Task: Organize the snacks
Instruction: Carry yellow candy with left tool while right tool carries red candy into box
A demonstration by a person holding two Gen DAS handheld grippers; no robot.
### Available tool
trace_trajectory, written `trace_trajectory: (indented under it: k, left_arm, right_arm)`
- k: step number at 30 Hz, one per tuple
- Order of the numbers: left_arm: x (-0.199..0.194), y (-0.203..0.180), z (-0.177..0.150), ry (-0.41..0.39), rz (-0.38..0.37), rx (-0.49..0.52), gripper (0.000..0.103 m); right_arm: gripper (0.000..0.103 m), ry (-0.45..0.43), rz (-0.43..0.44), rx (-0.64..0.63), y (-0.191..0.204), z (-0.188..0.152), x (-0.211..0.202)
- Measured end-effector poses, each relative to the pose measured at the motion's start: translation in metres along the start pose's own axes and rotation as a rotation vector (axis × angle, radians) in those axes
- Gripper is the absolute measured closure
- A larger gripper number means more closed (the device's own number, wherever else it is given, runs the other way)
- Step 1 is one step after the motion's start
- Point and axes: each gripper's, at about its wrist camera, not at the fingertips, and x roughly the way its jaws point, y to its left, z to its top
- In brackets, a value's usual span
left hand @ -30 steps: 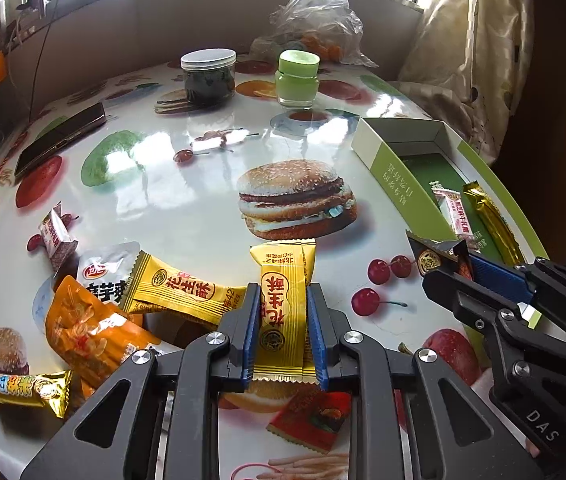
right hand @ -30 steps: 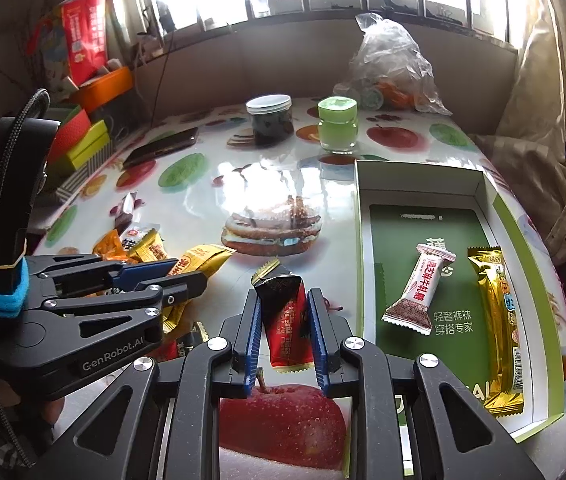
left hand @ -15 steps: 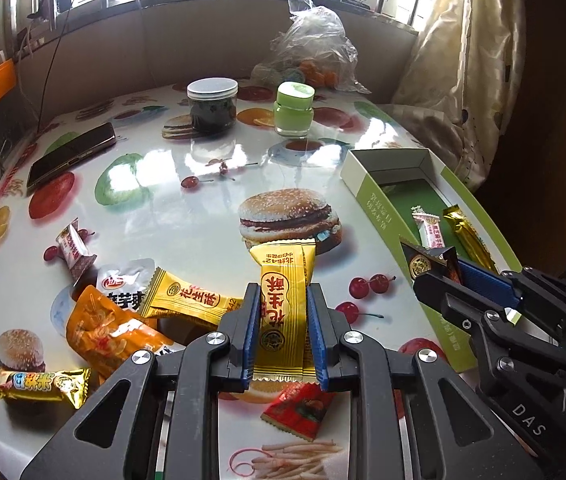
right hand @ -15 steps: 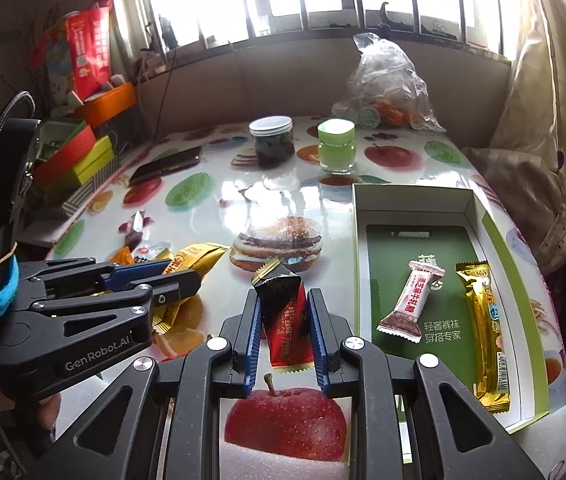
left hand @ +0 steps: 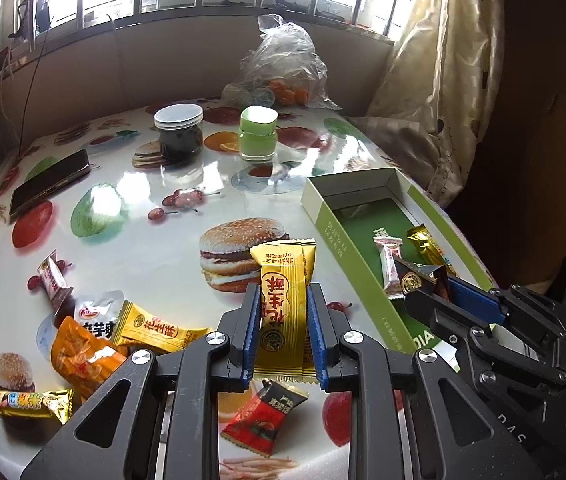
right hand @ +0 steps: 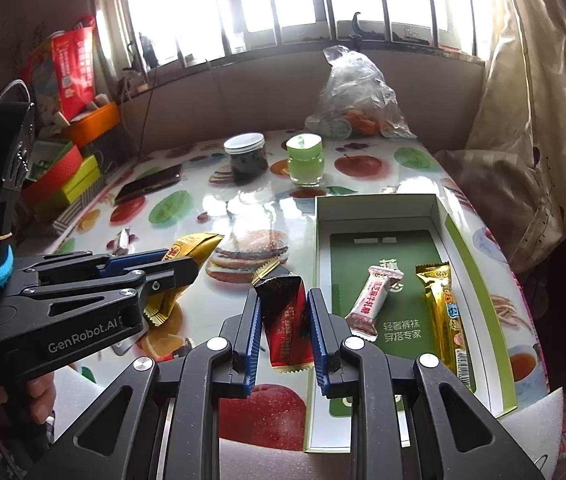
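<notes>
Jar (left hand: 179,132) & phone (left hand: 49,188) behind loose snacks (left hand: 83,344).

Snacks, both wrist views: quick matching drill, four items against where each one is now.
Items:
1. yellow peanut-crisp packet
2. dark red packet
3. gold bar
4. orange pouch

Places:
a. lying in the green box
b. on the table, in the left-hand pile
c. held in the right gripper
d. held in the left gripper

Pairs: 1-d, 2-c, 3-a, 4-b

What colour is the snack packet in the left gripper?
Yellow packet with red characters, clamped in the left gripper; clearest in the left wrist view.
</notes>
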Motion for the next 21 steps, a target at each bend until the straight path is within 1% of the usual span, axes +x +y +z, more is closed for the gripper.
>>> trace_trajectory:
  k: [10,14,21]
  left_arm:
    - [0.013,-0.025,0.017,0.006,-0.061,0.023,0.079]
    - [0.023,-0.037,0.022,0.023,-0.092,0.030,0.079]
    - [0.038,-0.056,0.029,0.039,-0.124,0.043,0.079]
  right_arm:
    - [0.082,-0.010,-0.064,0.059,-0.031,-0.004,-0.010]
    - [0.082,-0.001,-0.091,0.089,-0.045,-0.009,-0.009]
    - [0.082,0.018,-0.120,0.124,-0.065,-0.018,-0.006]
